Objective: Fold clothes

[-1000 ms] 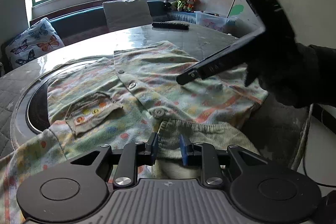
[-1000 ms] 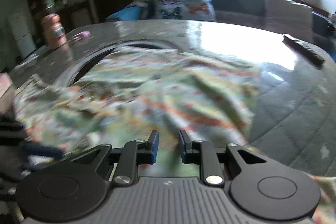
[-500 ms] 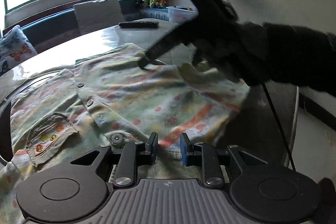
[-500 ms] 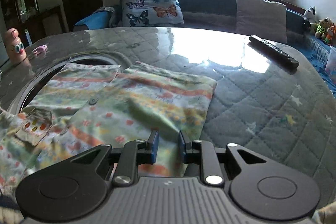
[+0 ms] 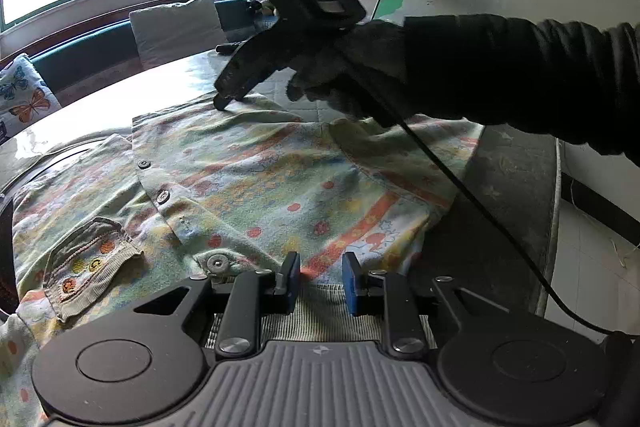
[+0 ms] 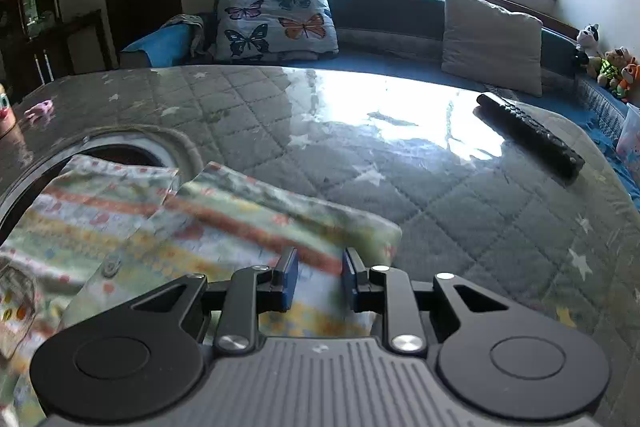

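Shirt, pastel floral button-up cotton [image 5: 256, 171], flat mid-frame on grey quilted table [image 6: 420, 187]. Left gripper [image 5: 319, 281] and right gripper [image 6: 318, 277]: fingers apart, empty, hovering over shirt.

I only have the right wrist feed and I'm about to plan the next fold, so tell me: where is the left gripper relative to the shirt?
Observer: The left gripper sits at the collar end of the shirt, jaws apart, over the ribbed collar.
Operator: Is my right gripper touching cloth?
Observer: In the left wrist view, the right gripper has its tip down on the shirt's far edge.
Operator: Anything on the shirt front I can't see well?
Observer: A small pocket lies flat beside the button strip, and three buttons show.
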{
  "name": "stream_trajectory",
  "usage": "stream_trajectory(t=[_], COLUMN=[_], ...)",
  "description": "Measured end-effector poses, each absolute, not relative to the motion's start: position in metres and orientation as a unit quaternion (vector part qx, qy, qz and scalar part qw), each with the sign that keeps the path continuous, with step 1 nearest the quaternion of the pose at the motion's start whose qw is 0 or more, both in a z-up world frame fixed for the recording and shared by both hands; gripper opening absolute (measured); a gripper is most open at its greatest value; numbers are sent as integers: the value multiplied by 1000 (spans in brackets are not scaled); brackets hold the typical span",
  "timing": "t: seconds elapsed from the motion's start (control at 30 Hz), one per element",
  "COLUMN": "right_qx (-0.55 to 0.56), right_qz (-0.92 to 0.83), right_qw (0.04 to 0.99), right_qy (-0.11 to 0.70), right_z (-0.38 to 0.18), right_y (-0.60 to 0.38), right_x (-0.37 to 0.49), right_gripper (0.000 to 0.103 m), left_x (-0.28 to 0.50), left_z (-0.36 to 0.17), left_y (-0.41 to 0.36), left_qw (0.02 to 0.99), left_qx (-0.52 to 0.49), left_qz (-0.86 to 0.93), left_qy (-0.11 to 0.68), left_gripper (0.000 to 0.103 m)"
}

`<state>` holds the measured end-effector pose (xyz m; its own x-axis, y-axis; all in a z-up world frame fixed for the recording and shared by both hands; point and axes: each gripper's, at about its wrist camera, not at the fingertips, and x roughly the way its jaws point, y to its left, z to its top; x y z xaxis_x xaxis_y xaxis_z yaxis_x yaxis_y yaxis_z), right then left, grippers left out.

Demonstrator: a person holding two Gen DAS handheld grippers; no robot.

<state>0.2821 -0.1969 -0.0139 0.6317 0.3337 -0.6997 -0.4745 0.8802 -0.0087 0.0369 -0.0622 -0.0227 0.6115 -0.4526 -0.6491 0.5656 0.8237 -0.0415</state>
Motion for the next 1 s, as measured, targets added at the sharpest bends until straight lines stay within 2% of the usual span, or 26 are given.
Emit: stream_trajectory(t=[0.17, 0.43, 0.5, 0.57, 0.63, 0.73, 0.83, 1.0], right_qx=[-98, -129, -139, -148, -156, -175, -190, -208], right_qz=[233, 300, 318, 335, 351, 369, 377, 380], right_qw=[896, 872, 864, 856, 849, 838, 834, 836], right_qy=[366, 363, 365, 365, 364, 362, 356, 338], right_z=[-7, 9, 7, 7, 6, 3, 2, 2], right_y=[-197, -209, -211, -213, -214, -218, -224, -233], right_x=[276, 199, 176, 151, 128, 94, 65, 32], right_gripper=[23, 25, 25, 25, 25, 26, 32, 32], left_x=[38, 35, 35, 35, 35, 37, 40, 41], left_z=[-21, -15, -12, -10, -9, -7, -6, -12], left_y=[-62, -59, -57, -54, -50, -52, -54, -66], left_qw=[894, 904, 908, 913, 916, 918, 921, 917], left_qx=[82, 85, 85, 85, 86, 86, 86, 105], left_qz=[-282, -255, -245, -230, -220, -208, -196, -196], left_qy=[338, 331, 329, 326, 325, 325, 326, 332], left_gripper=[24, 26, 29, 38, 39, 48, 53, 54])
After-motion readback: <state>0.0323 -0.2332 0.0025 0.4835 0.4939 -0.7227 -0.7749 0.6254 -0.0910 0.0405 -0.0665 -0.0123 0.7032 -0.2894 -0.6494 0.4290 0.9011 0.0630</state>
